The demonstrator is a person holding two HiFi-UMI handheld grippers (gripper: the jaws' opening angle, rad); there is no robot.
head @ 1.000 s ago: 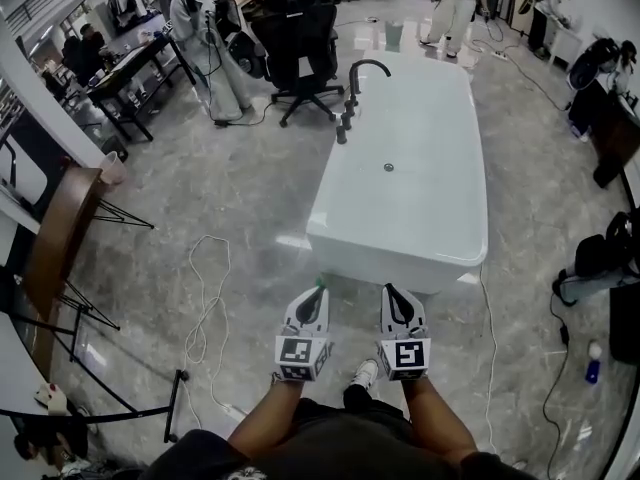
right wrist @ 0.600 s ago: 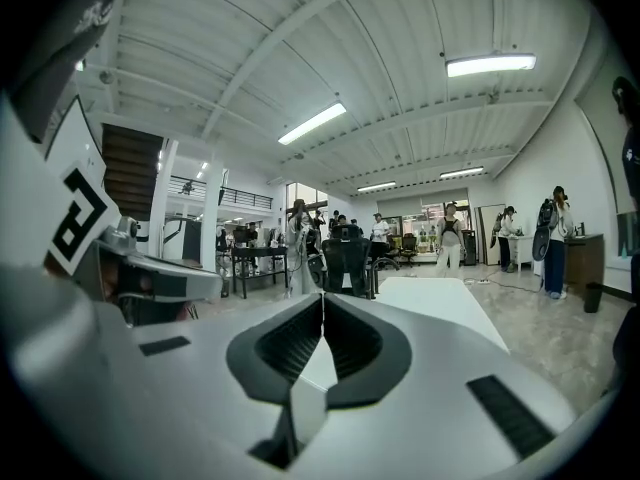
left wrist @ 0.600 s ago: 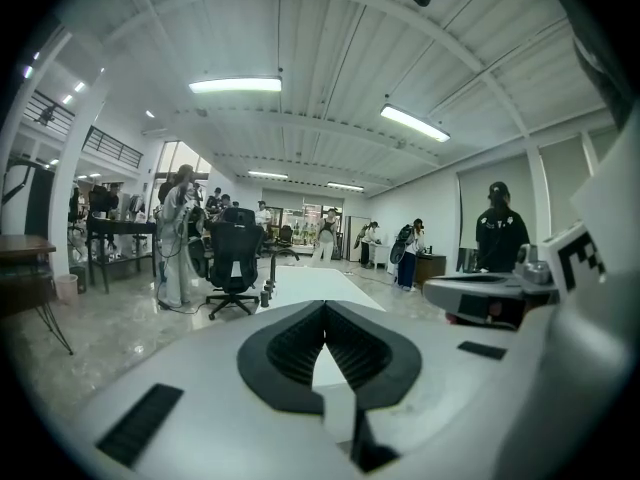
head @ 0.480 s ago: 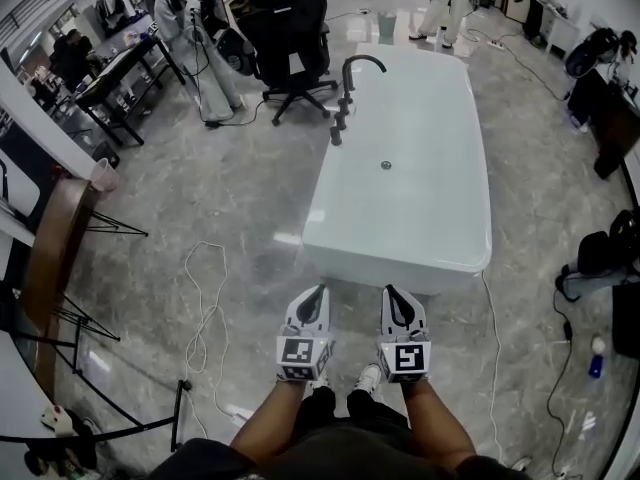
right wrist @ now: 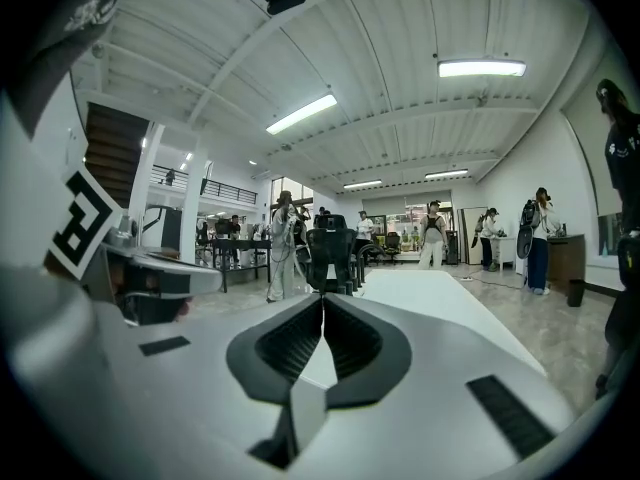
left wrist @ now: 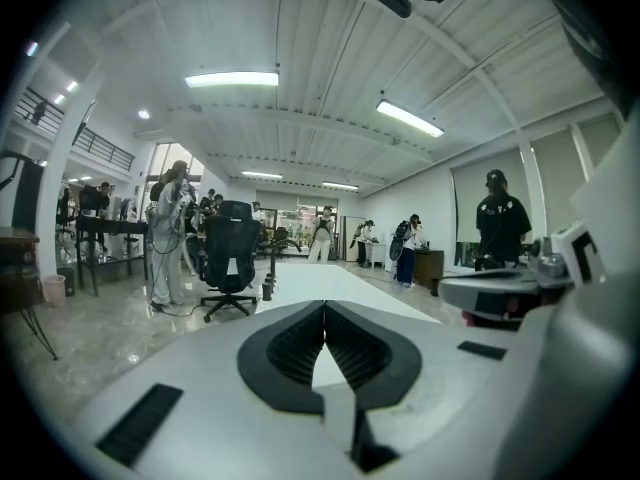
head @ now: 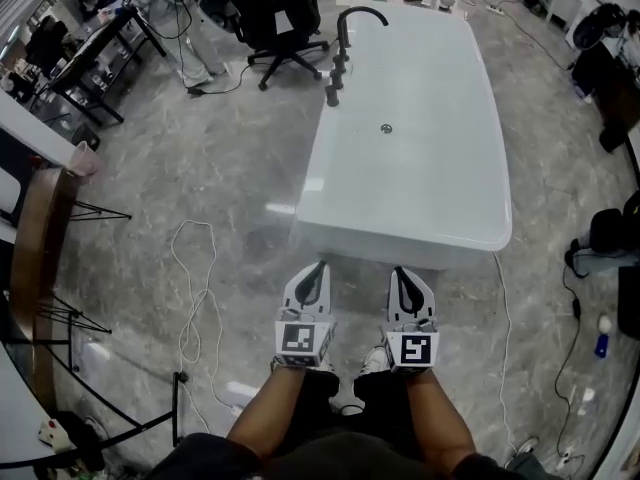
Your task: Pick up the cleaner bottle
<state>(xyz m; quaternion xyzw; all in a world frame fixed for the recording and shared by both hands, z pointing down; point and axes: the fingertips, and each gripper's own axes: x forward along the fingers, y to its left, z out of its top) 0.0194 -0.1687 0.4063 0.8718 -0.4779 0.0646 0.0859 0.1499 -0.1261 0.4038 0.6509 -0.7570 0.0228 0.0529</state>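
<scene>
Far right on the floor, well apart from our left gripper and right gripper, we see what is probably the cleaner bottle: small, blue, white-topped, its label too tiny to read. We make out only black square markers on the grippers, no words. Both pairs of jaws are pressed together on nothing, pointing toward the white bathtub.

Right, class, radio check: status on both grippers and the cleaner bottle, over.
Left gripper and right gripper shut, fingers together, empty. Cleaner bottle not clearly made out; small blue bottle on floor, far right. Bathtub directly ahead.
</scene>
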